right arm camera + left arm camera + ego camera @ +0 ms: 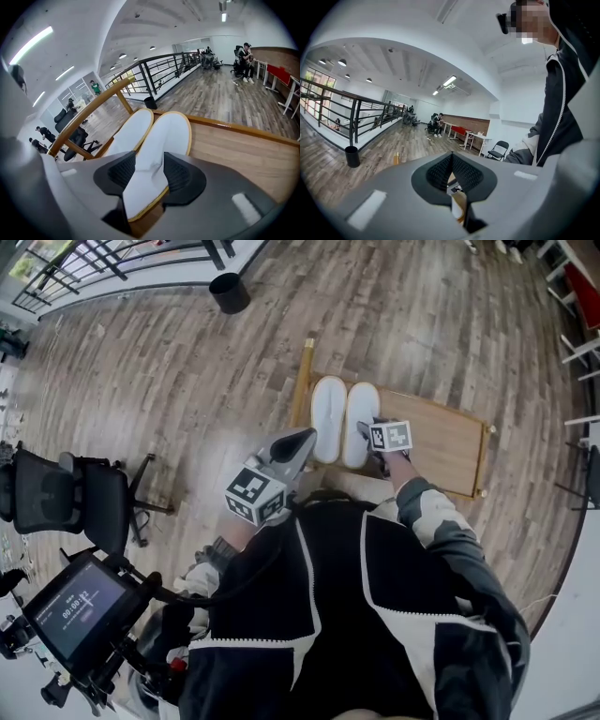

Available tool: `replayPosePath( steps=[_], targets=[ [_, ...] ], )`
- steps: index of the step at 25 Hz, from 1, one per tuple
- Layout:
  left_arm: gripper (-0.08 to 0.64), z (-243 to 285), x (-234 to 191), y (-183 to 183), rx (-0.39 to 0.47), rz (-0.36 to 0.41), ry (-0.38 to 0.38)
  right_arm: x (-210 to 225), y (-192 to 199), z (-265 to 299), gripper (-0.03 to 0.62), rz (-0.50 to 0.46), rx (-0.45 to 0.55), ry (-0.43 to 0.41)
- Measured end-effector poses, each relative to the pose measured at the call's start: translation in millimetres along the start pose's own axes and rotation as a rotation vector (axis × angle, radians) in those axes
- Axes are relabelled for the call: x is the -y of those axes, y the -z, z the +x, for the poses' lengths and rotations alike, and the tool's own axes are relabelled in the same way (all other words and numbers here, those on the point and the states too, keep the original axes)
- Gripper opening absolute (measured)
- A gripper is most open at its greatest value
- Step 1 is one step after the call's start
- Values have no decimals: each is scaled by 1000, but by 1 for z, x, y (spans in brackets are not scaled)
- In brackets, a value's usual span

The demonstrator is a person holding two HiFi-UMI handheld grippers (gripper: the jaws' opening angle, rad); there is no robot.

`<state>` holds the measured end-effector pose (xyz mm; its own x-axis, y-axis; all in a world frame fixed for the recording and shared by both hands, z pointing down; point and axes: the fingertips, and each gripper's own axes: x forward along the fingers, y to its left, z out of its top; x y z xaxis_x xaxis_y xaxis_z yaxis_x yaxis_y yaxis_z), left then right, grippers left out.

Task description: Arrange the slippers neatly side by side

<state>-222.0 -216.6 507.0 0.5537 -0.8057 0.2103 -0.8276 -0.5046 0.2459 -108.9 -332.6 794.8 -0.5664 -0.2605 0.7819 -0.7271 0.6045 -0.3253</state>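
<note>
Upon the low wooden table (441, 442), the white fabric slipper (361, 418) nearer its middle could be dragged askew if snagged by the released right gripper (151, 172) straddling its heel; the left gripper (451, 164) is clenched empty.

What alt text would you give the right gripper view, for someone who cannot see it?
The right tool has its jaws apart around the heel of one white slipper, which lies beside a second slipper on a wooden board. Beyond are a plank floor and a black railing.

Open-plan office loft; swivel chair (84, 502); desks (476, 137); black railing (354, 117); ceiling strip lights (449, 81); wood-plank floor (187, 343)
</note>
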Motion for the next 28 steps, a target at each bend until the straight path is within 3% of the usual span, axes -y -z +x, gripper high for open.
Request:
replayPosePath(
  steps=[5, 8, 12, 17, 22, 28],
  targets=[
    [18, 8, 8, -10, 36, 10, 31, -16, -38, -44, 201, -53, 131, -63],
    [18, 11, 12, -17, 59, 12, 45, -44, -72, -99, 129, -133, 309, -134],
    [18, 12, 19, -17, 72, 1, 68, -94, -101, -177, 21, -342, 556, -167],
    [18, 16, 29, -19, 80, 2, 97, -141, -112, -245, 5, -417, 729, -181],
    [18, 16, 34, -19, 92, 12, 123, -168, -107, -269, 3, -479, 780, -177],
    [18, 18, 34, -28, 103, 31, 126, -167, -99, -264, 2, -490, 746, -152]
  ],
)
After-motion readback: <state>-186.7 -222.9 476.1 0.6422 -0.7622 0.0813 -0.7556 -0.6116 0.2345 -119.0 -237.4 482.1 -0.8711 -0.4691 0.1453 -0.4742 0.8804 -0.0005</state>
